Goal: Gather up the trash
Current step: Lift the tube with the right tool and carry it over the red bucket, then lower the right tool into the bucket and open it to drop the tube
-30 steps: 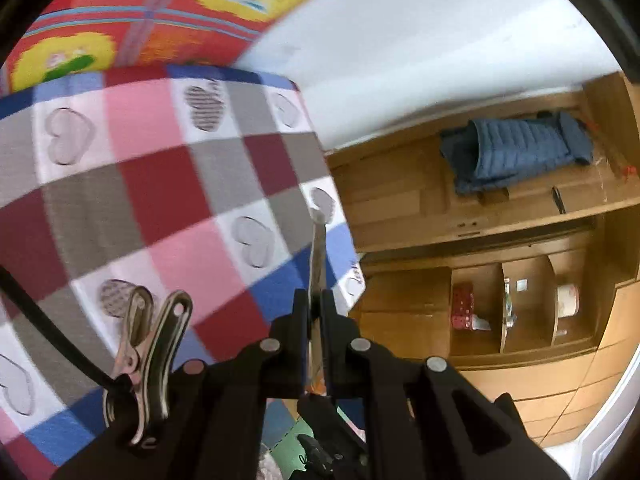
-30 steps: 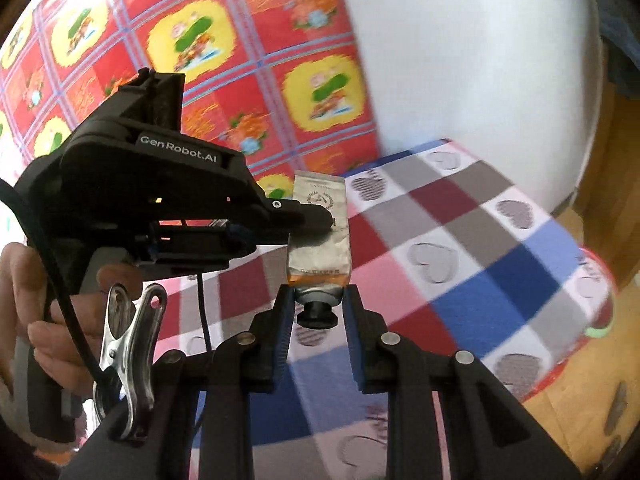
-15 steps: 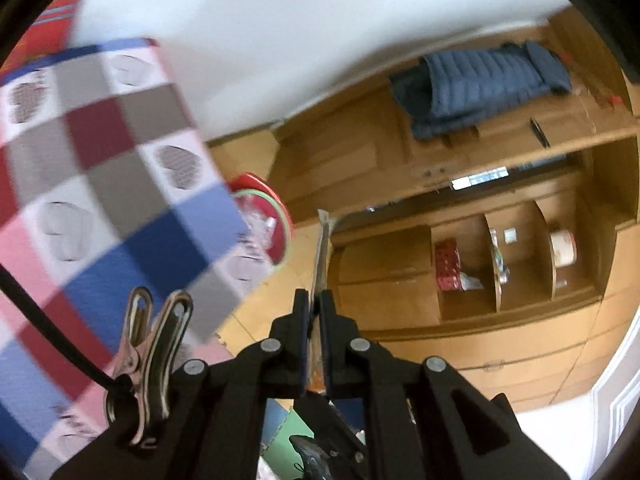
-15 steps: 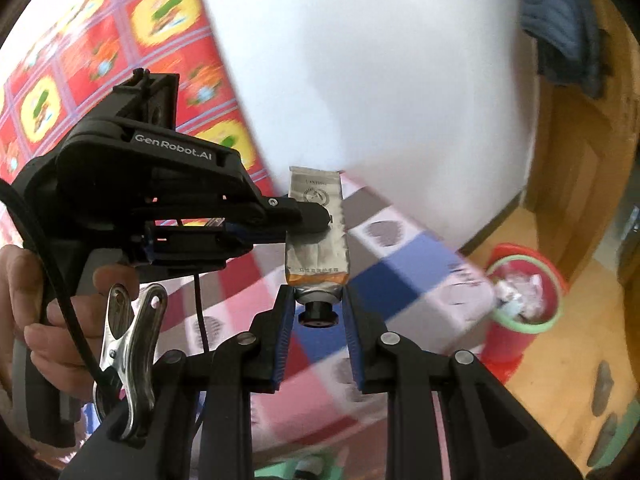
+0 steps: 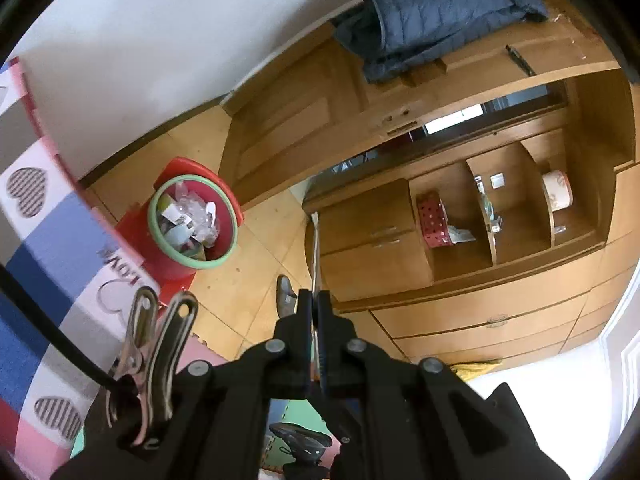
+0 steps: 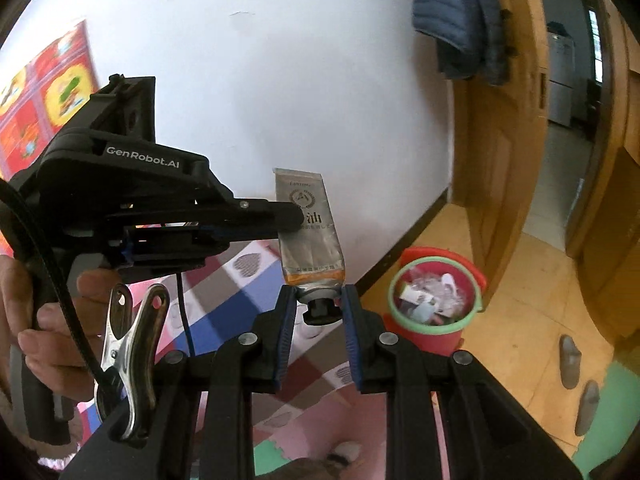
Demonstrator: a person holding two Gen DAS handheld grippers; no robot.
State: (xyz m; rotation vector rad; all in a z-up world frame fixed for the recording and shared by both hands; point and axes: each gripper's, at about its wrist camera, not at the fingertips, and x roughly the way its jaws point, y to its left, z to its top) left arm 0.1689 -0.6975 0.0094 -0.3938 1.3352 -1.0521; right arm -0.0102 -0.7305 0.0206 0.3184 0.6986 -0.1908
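Note:
A flattened silver tube (image 6: 310,236) with a black cap is held by both grippers in the air. My right gripper (image 6: 318,294) is shut on its neck just above the cap. From the left, my left gripper (image 6: 294,218) is shut on the tube's flat body. In the left wrist view the tube (image 5: 316,248) shows edge-on as a thin strip rising from between the left gripper's (image 5: 314,298) closed fingers. A red trash bin (image 6: 432,338) with a green rim, full of wrappers, stands on the floor beyond and to the right; in the left wrist view the bin (image 5: 180,166) is at left.
A checked blanket with hearts (image 5: 48,240) covers the bed edge beside the bin. A wooden cabinet (image 5: 440,280) with shelves and a blue jacket (image 5: 432,12) stand behind. Grey slippers (image 6: 568,360) lie on the tile floor. A person's hand (image 6: 48,320) holds the left gripper.
Both grippers have swung together with the tube away from over the bed. The bin and the floor have come into view in both cameras. Both grips are unchanged.

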